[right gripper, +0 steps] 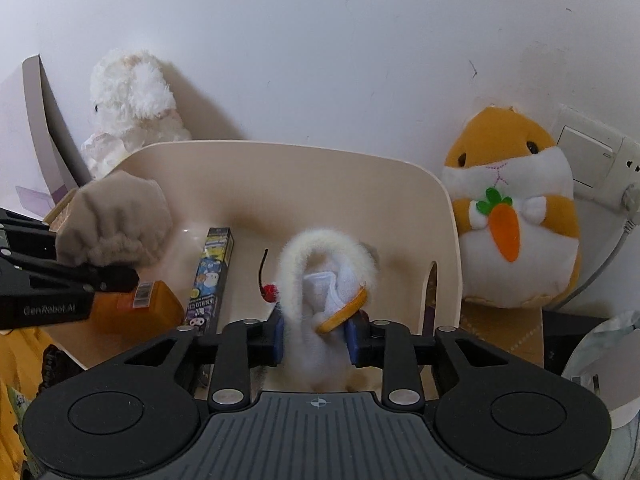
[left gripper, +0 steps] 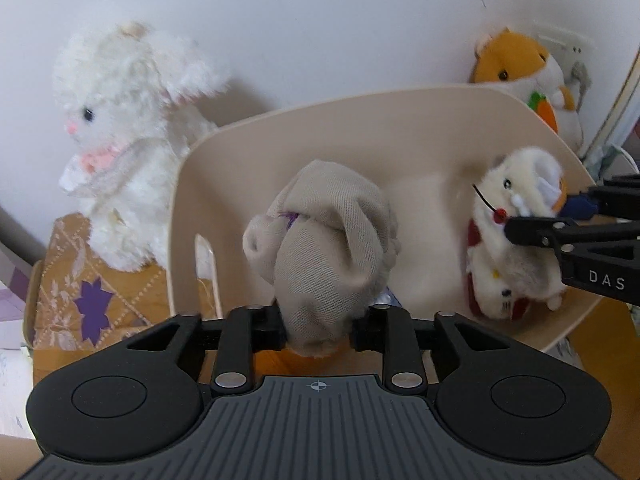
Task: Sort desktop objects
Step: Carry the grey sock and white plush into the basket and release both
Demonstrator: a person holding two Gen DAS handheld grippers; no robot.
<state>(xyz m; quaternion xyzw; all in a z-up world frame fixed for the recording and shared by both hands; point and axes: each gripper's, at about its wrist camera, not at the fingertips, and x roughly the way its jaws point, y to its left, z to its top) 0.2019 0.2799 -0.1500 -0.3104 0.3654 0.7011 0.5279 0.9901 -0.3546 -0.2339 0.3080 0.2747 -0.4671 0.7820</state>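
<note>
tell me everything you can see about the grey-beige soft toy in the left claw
The grey-beige soft toy looks like plush knit fabric, with a floppy ear, a rounded snout and a small purple stitched mark. It hangs over the cream bin, gripped at its lower end between the pads of the left claw, which press its sides. It is apart from the white toy on the right.

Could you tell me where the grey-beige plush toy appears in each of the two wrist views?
Left wrist view: the grey-beige plush toy sits centre frame, between the left hand-held gripper fingers, over the beige bin.
Right wrist view: the toy is at the left edge, above the bin.
Shared landmark: the orange hamster plush behind the bin.
</note>
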